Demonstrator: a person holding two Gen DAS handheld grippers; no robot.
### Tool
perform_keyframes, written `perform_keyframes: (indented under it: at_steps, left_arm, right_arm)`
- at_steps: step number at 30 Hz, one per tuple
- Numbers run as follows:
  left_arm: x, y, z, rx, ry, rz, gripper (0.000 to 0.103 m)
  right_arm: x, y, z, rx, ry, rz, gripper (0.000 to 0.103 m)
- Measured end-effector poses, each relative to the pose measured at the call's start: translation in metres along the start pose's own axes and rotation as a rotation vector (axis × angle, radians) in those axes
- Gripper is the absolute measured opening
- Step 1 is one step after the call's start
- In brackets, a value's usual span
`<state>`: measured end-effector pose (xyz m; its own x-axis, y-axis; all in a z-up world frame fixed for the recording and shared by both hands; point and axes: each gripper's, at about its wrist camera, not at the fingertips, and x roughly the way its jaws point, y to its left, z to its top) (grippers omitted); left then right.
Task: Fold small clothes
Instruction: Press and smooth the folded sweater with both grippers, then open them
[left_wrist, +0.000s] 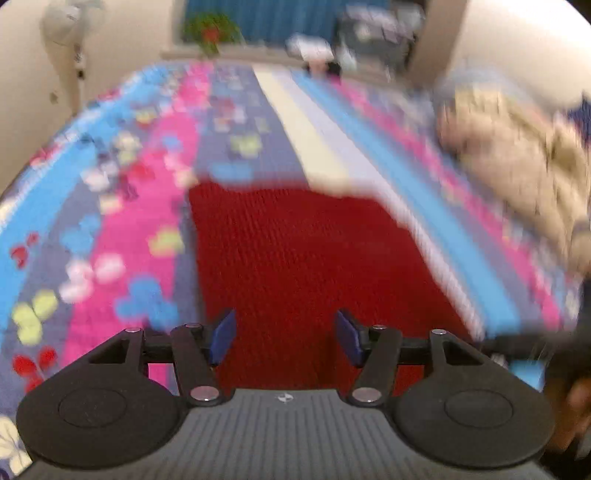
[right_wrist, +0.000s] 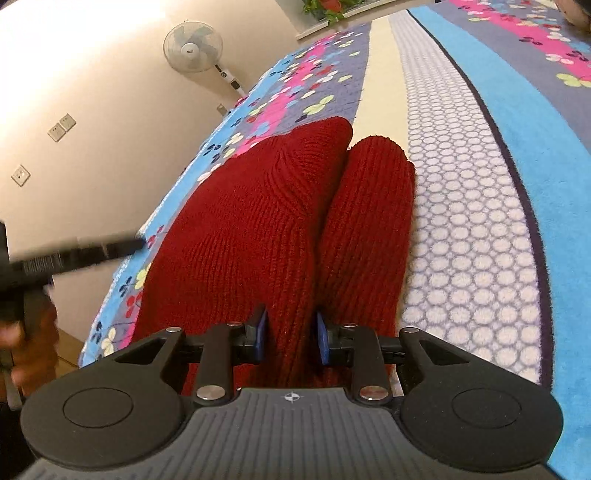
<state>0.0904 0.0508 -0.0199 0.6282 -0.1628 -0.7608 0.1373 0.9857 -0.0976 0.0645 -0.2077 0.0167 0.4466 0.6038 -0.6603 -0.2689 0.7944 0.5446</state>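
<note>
Right gripper: blue pads close together with a fold of the red knit garment between them, fabric fills the gap and looks pinched. Left gripper: pads well apart, nothing between them, hovering over flat red knit; that view is motion-blurred.

The garment lies on the bed, near edge under both grippers. In the right view it runs away from the fingers as two rounded lobes side by side, touching along a crease, the left lobe wider with a diagonal knit seam.

Surface: striped blanket with blue, grey, pink and cream bands, small butterfly or flower prints, and a white dotted band just right of the garment. A beige heap of cloth sits on the bed, blurred.

Room: cream wall with switch plates, standing fan, a green plant with red at the far end, blue curtain behind it. The left-hand tool shows blurred at the right view's left edge.
</note>
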Motion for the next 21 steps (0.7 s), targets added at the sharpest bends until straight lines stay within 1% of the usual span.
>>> perform_keyframes:
  at_steps: [1,2,3,5,7,8,9,10,11,12,13,16,18,20,21]
  left_arm:
    - [0.007,-0.004,-0.013,0.048,0.001,0.041,0.073]
    - [0.008,-0.007,-0.023,0.076,-0.007,0.063,0.076]
    - [0.005,-0.007,-0.027,0.07,-0.029,0.062,0.076]
    - [-0.008,-0.007,-0.032,0.043,-0.069,0.061,0.071]
    - [-0.023,-0.009,-0.036,0.055,-0.135,0.082,0.071]
    - [-0.029,-0.008,-0.039,0.044,-0.159,0.089,0.071]
    - [-0.032,-0.004,-0.042,0.016,-0.163,0.081,0.071]
    - [-0.029,-0.002,-0.044,-0.003,-0.135,0.063,0.071]
    - [-0.021,-0.001,-0.045,0.004,-0.079,0.058,0.072]
    - [-0.011,-0.002,-0.048,0.022,-0.019,0.058,0.073]
    - [-0.006,-0.002,-0.052,0.032,0.005,0.062,0.074]
    - [-0.021,-0.008,-0.047,0.04,-0.036,0.083,0.074]
    - [-0.035,-0.014,-0.048,0.048,-0.067,0.103,0.079]
    - [-0.05,-0.019,-0.053,0.043,-0.105,0.127,0.089]
    - [-0.058,-0.022,-0.055,0.041,-0.123,0.143,0.091]
  right_arm:
    - [-0.001,-0.001,-0.002,0.003,0.005,-0.001,0.029]
    - [0.0,-0.001,-0.002,0.007,0.011,-0.003,0.029]
    - [-0.002,0.0,-0.004,0.006,0.005,-0.013,0.029]
    - [-0.009,0.002,-0.008,0.005,-0.018,-0.026,0.033]
    - [-0.016,0.004,-0.008,-0.004,-0.04,-0.028,0.034]
    - [-0.019,0.005,-0.009,-0.016,-0.049,-0.03,0.034]
    - [-0.02,0.005,-0.01,-0.029,-0.052,-0.037,0.034]
    - [-0.02,0.004,-0.011,-0.038,-0.047,-0.047,0.034]
    - [-0.018,0.003,-0.012,-0.042,-0.036,-0.063,0.04]
    - [-0.016,0.0,-0.014,-0.042,-0.022,-0.087,0.049]
    - [-0.013,-0.003,-0.016,-0.036,-0.006,-0.101,0.053]
    - [-0.016,0.001,-0.017,-0.028,-0.013,-0.123,0.053]
    - [-0.026,0.011,-0.019,-0.067,-0.034,-0.159,0.053]
    - [-0.037,0.024,-0.023,-0.118,-0.068,-0.209,0.055]
    - [-0.044,0.031,-0.026,-0.15,-0.092,-0.238,0.056]
